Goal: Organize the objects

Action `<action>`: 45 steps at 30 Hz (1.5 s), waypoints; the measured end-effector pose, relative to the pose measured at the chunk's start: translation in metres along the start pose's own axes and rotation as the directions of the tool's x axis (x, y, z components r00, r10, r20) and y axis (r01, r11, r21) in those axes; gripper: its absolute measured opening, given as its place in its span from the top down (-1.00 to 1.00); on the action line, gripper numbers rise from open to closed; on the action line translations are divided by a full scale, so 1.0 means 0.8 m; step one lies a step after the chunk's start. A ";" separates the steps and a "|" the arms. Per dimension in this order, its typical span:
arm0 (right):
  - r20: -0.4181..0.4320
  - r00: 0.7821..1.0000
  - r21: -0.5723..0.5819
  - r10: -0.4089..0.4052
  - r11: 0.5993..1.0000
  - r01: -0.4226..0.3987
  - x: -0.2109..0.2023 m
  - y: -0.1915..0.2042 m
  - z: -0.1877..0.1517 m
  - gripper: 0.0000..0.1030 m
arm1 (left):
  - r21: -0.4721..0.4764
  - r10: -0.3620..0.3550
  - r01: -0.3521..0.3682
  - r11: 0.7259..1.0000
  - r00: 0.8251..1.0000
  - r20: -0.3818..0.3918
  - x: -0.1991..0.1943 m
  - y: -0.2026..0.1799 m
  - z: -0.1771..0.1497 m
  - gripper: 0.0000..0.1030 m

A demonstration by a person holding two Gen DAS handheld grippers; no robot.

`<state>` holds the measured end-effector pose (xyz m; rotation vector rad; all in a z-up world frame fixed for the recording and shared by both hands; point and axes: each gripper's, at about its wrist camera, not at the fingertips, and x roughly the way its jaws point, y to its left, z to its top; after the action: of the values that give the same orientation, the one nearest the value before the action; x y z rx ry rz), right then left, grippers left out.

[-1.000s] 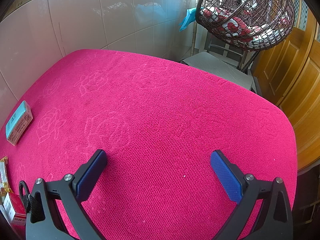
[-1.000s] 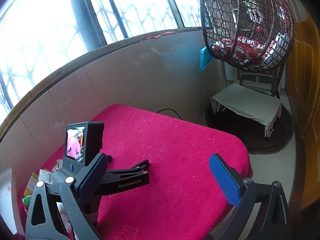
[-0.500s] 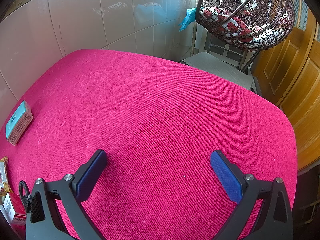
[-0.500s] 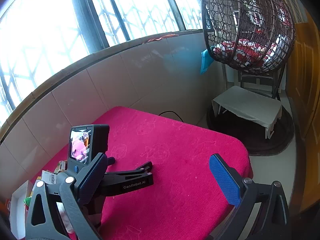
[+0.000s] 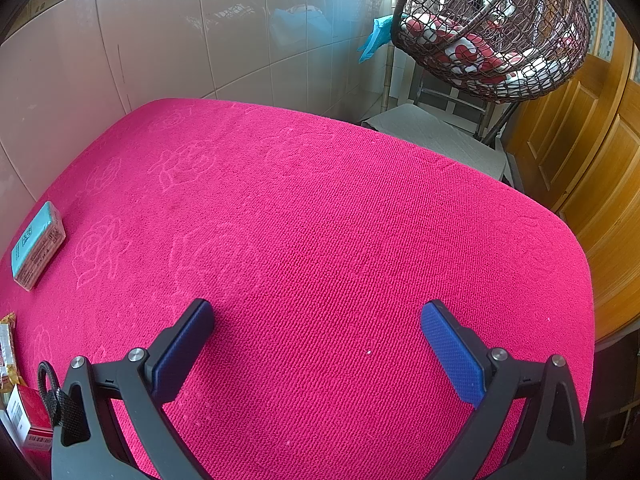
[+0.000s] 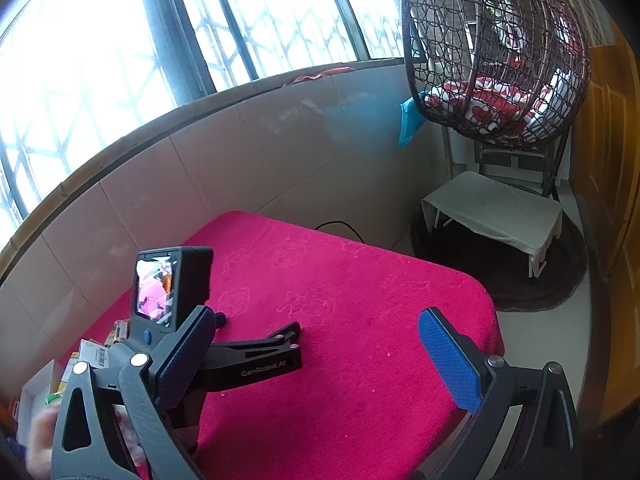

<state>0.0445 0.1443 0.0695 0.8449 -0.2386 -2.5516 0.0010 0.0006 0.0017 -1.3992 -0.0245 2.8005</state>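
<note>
My left gripper (image 5: pixel 316 332) is open and empty, low over the pink cloth-covered table (image 5: pixel 320 220). A teal box (image 5: pixel 38 245) lies at the table's left edge. A red and white box (image 5: pixel 30 420) and an orange snack packet (image 5: pixel 6 348) show at the lower left. My right gripper (image 6: pixel 316 344) is open and empty, raised above the table (image 6: pixel 360 320). The left gripper body with its camera screen (image 6: pixel 168 288) shows in the right wrist view, with several packets (image 6: pixel 96 352) behind it.
A tiled wall (image 5: pixel 180 40) borders the table's far and left sides. A wicker hanging chair (image 5: pixel 492 28) and a low white-covered stool (image 6: pixel 492 212) stand beyond the far right corner. Wooden doors (image 5: pixel 592 160) are on the right. A barred window (image 6: pixel 160 40) is above the wall.
The right gripper has risen and tilted up, so more of the window shows. The left gripper has not moved. Both stay open.
</note>
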 end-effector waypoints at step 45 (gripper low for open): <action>0.104 0.990 -0.012 0.098 0.995 -0.098 -0.043 0.037 -0.009 -1.00 | -0.360 0.235 -0.111 0.926 0.917 0.322 -0.272 0.060 -0.134 -1.00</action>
<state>0.0838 0.1340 0.0907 0.6807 -0.2954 -2.5057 0.2170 -0.0504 0.1105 -0.9392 -0.4193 3.2905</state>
